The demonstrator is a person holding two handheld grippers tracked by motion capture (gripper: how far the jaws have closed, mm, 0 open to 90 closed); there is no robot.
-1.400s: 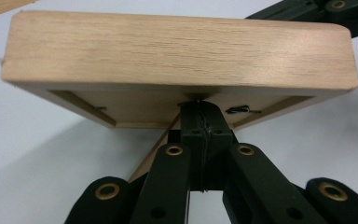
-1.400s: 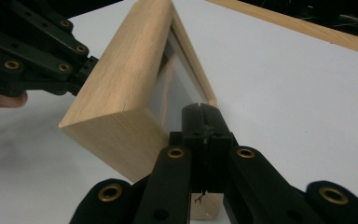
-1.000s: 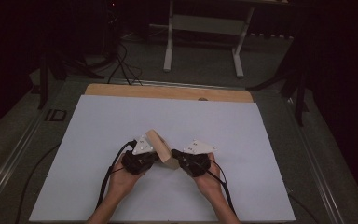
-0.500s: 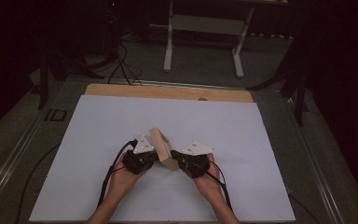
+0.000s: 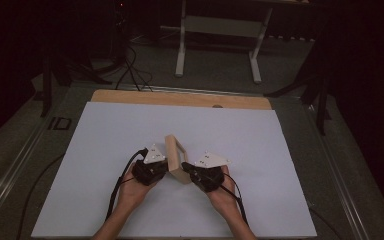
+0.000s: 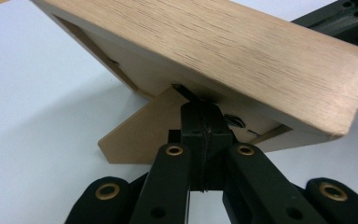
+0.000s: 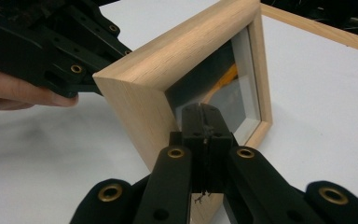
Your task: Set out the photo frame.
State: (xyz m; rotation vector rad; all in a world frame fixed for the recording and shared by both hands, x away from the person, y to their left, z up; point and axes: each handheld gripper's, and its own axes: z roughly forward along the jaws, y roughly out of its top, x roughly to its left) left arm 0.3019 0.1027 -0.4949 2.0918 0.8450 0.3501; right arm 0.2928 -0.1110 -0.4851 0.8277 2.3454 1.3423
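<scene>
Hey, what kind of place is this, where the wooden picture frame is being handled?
Probably a lab or studio set up for recording. A white board covers the work table, cables trail over the grey floor behind it, and a bare metal table stand stands in the dark, curtained surround.

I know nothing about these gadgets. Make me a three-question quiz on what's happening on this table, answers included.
1. True or false: both tongs, the left tongs and the right tongs, are shut.
2. What stands between them? A) wooden picture frame B) book C) mug
3. Which side of the frame do the right tongs face?

Key: 1 true. 2 A, the wooden picture frame. 3 the glass front; the left tongs face its back stand.
</scene>
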